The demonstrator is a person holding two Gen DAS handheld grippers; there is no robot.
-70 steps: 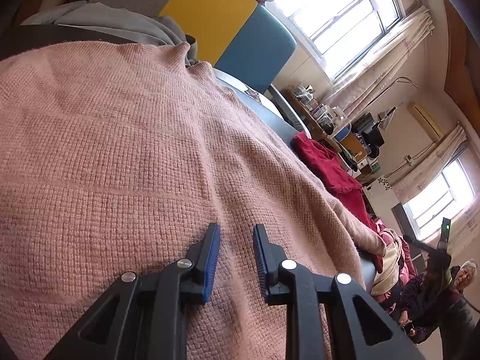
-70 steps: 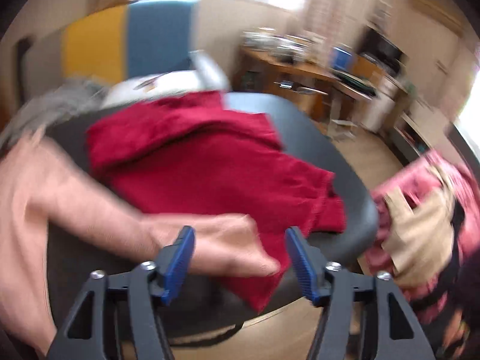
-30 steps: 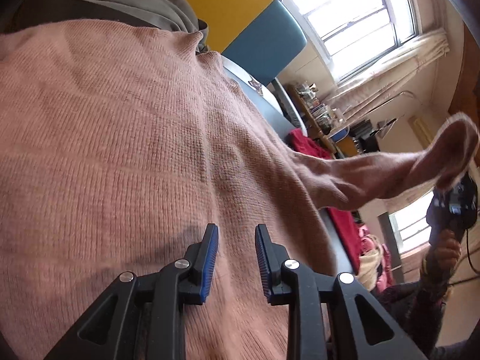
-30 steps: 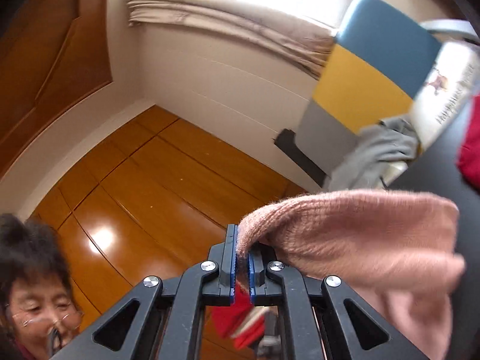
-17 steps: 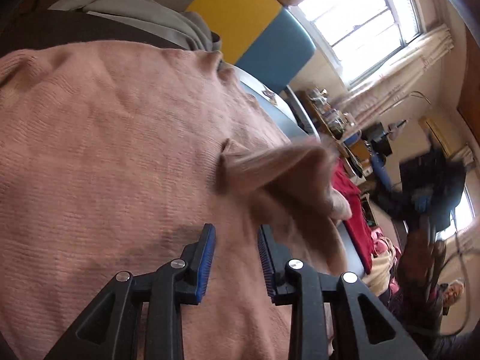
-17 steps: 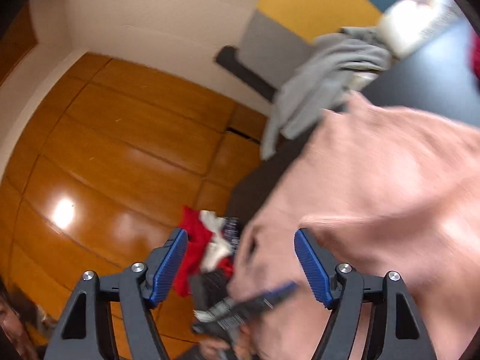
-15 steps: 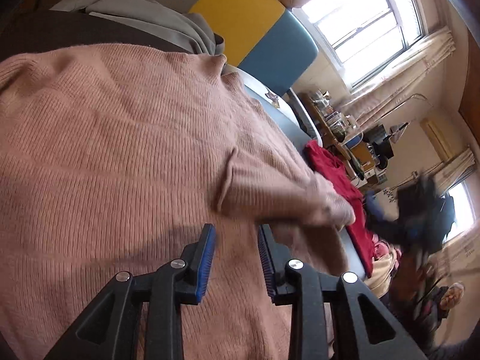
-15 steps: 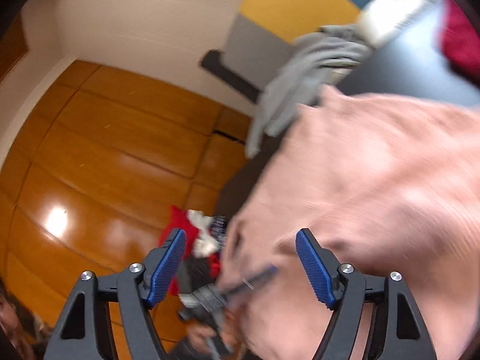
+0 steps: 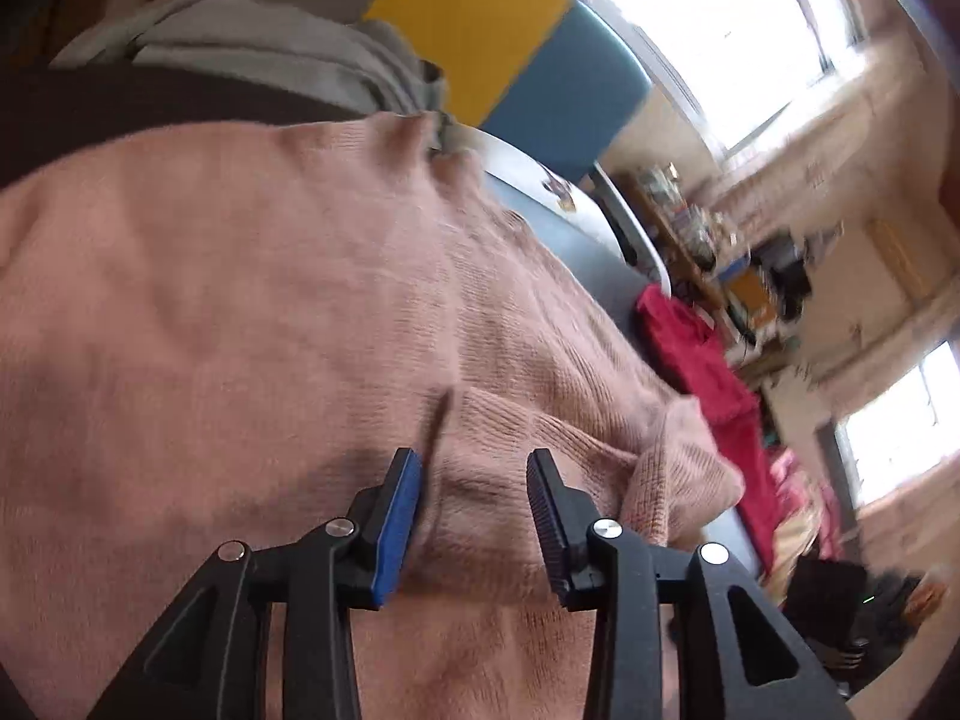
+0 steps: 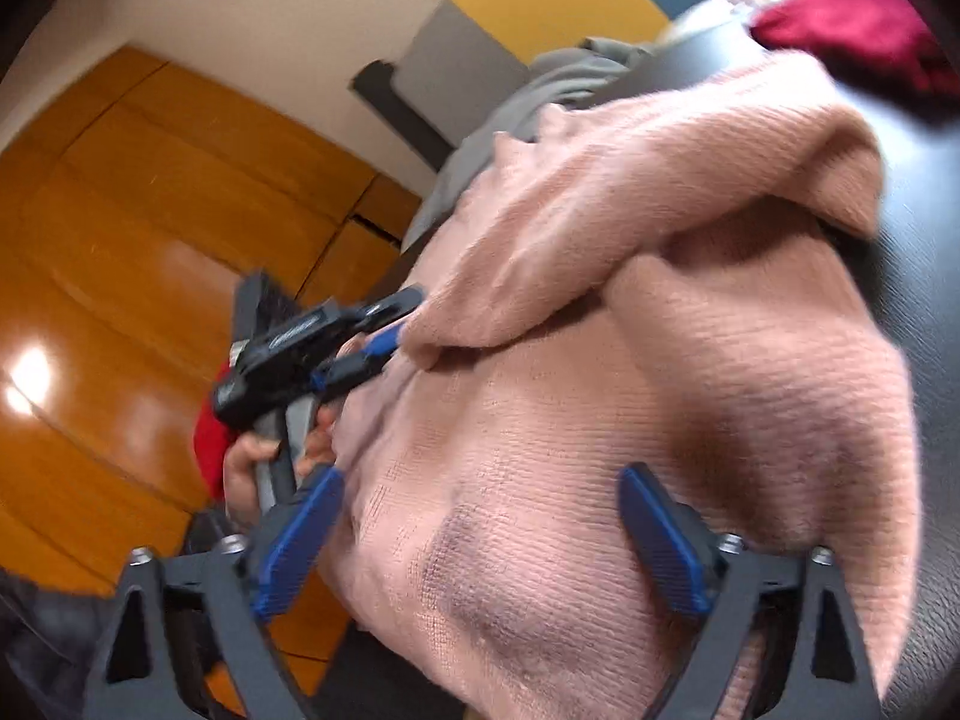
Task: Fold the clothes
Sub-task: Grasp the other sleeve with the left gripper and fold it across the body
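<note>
A pink knit sweater [image 9: 240, 300] lies spread on the dark table [image 10: 924, 276]. One sleeve [image 10: 600, 192] is folded back across its body, and its cuff end [image 9: 480, 438] lies between the fingers of my left gripper [image 9: 474, 468]. Those jaws are opening, and the pads do not press on the knit. From the right wrist view, a hand [image 10: 252, 474] holds the left gripper [image 10: 399, 324] at the cuff tip. My right gripper [image 10: 480, 480] hovers low over the sweater's body [image 10: 540, 480]. Its jaws are still opening, spread wide with nothing gripped between them.
A red garment [image 9: 690, 348] lies further along the table, and a grey garment [image 9: 270, 42] is bunched at the sweater's far edge. A yellow and blue chair back [image 9: 480, 18] stands behind. Orange wood flooring [image 10: 120, 240] shows past the table edge.
The right gripper let go of the sleeve cuff, opened wide and dropped toward the sweater. The sleeve fell across the body. The left gripper's jaws widened and shifted onto the cuff.
</note>
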